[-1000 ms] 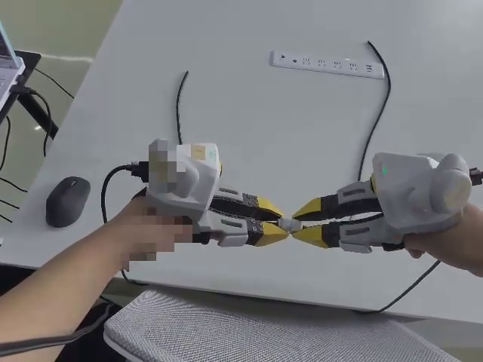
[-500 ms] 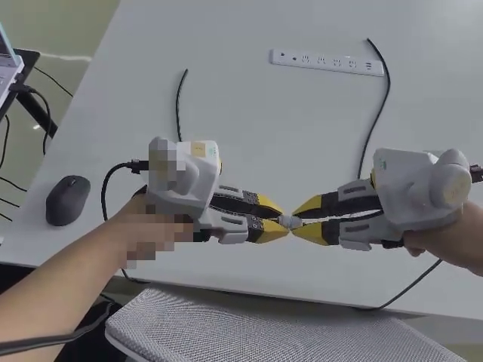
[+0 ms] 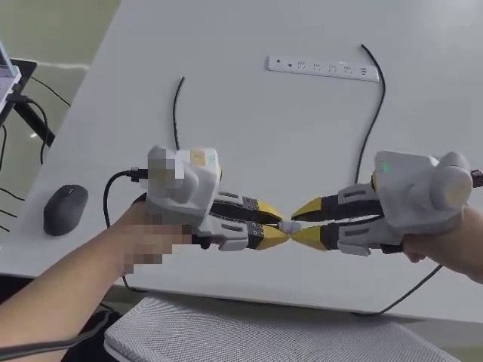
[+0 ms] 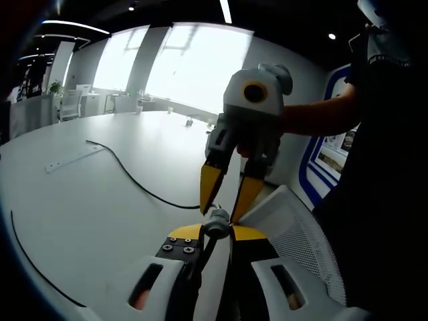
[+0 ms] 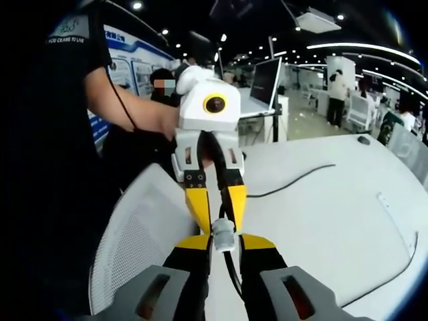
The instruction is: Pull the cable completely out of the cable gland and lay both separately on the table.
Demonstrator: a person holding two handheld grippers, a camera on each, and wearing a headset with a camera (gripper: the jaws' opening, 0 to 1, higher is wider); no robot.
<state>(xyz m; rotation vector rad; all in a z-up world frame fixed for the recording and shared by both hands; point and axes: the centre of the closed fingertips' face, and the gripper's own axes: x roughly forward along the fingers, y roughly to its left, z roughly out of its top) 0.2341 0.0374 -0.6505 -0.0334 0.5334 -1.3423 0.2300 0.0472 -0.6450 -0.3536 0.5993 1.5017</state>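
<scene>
Closest to the person, a grey mesh chair (image 3: 264,332) sits below the worktop (image 3: 264,151) edge. Just above it, in mid-air over the front edge, the left gripper (image 3: 280,227) and the right gripper (image 3: 297,226) meet tip to tip. The small grey cable gland (image 3: 289,225) sits between them, off the worktop.

In the left gripper view the gland sits at the very tips of that gripper's yellow fingers (image 4: 249,233), which are drawn in tight against its sides. The opposing gripper's fingers straddle its far end. The right gripper view shows the mirror case, with its own fingers (image 5: 194,242) narrowed onto the gland. The thin black cable (image 5: 231,271) runs out of the gland and back between those fingers. A dark line also leads on between the left gripper's fingers beyond, so the cable is threaded through the gland.

Further back on the worktop, a dark mouse (image 3: 65,209) lies near the left edge. A loose black lead (image 3: 175,113) lies beyond it. At the far end lies a white power strip (image 3: 322,67), with its black cord (image 3: 373,121) trailing forward.
</scene>
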